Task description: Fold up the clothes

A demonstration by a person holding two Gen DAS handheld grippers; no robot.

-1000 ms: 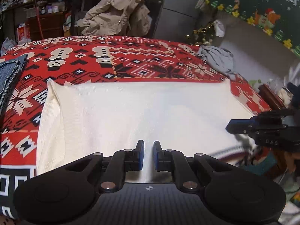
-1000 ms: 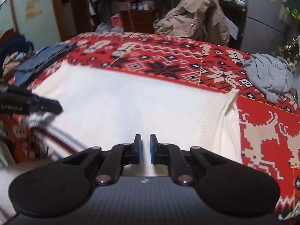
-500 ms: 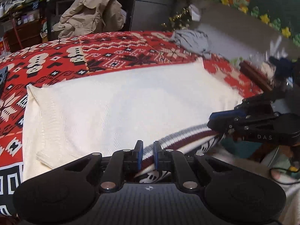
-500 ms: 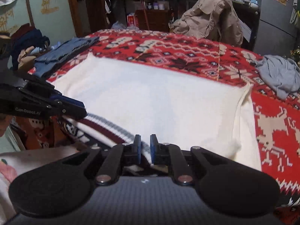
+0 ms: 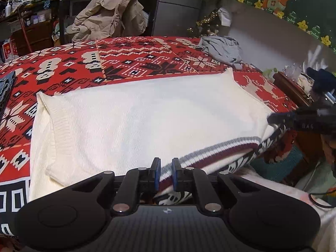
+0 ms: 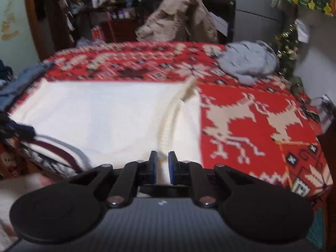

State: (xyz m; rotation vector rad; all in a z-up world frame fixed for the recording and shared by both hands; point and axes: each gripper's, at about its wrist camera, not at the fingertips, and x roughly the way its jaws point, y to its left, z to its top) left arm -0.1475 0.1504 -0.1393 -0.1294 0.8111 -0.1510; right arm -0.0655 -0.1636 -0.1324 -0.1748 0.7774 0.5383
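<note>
A: Lettering?
B: Blurred white characters on the right gripper (image 5: 273,118) body, unreadable.
A: Grip state?
B: Left gripper (image 5: 166,164) nearly closed on the cream sweater (image 5: 147,121)'s striped hem; right gripper nearly closed on its cream edge.
A: Location?
B: Flat on the red patterned blanket (image 5: 130,63).

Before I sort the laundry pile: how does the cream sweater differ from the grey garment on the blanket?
The cream sweater lies spread flat near the front edge; the grey garment sits crumpled in a heap at the far right. The sweater covers far more of the blanket than the grey garment. The sweater shows a striped hem of grey and maroon; the grey garment looks plain. Both rest on the red patterned blanket.
</note>
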